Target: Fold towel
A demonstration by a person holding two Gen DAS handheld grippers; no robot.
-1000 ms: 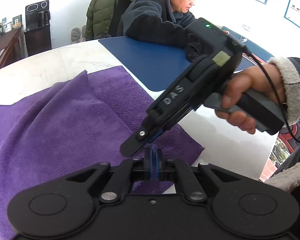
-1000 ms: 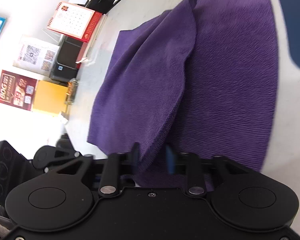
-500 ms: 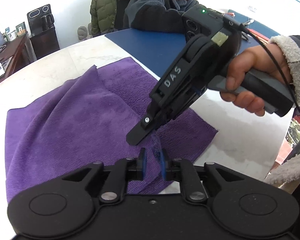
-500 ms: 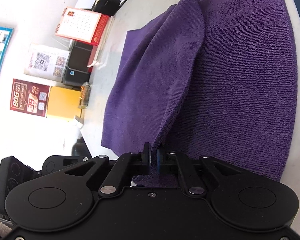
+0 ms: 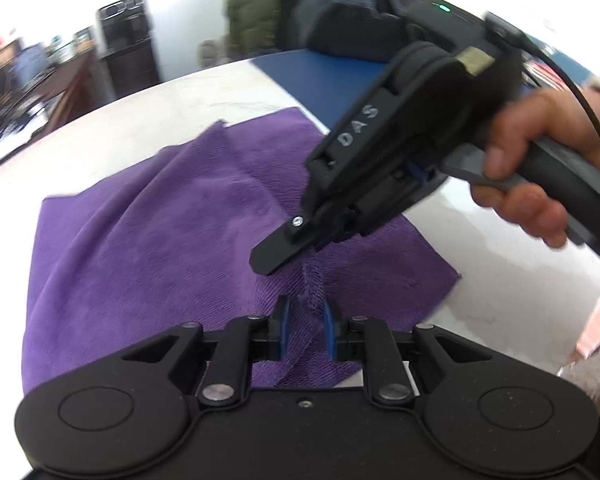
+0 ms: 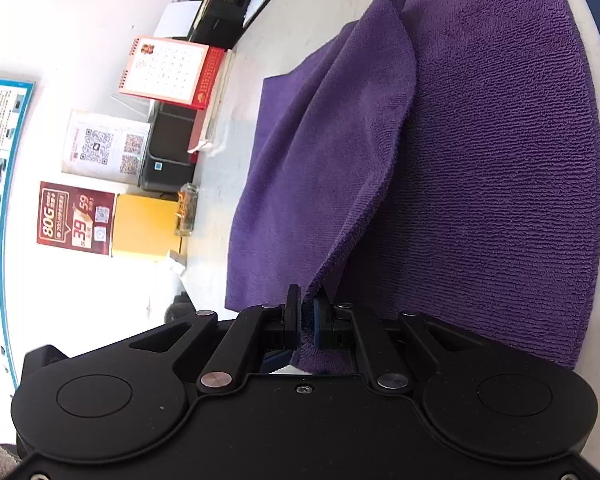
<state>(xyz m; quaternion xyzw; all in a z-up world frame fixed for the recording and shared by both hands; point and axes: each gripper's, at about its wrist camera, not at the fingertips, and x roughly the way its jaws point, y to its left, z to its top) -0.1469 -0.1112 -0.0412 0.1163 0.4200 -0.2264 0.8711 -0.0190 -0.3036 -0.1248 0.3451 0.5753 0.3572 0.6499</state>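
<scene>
A purple towel lies partly folded over on a white marble table, with a raised ridge running across it. My left gripper is open, its blue pads on either side of a towel edge. My right gripper is shut on a fold of the towel and lifts it off the layer beneath. The right gripper also shows in the left wrist view, held in a hand just above the left fingers.
A blue mat lies at the table's far side, where a seated man in a dark jacket leans. A desk calendar, a black box and a yellow box stand beyond the towel.
My left gripper was shut, then opened and let go of the towel edge. My right gripper closed on the towel fold. Both moved back, showing more of the towel.
</scene>
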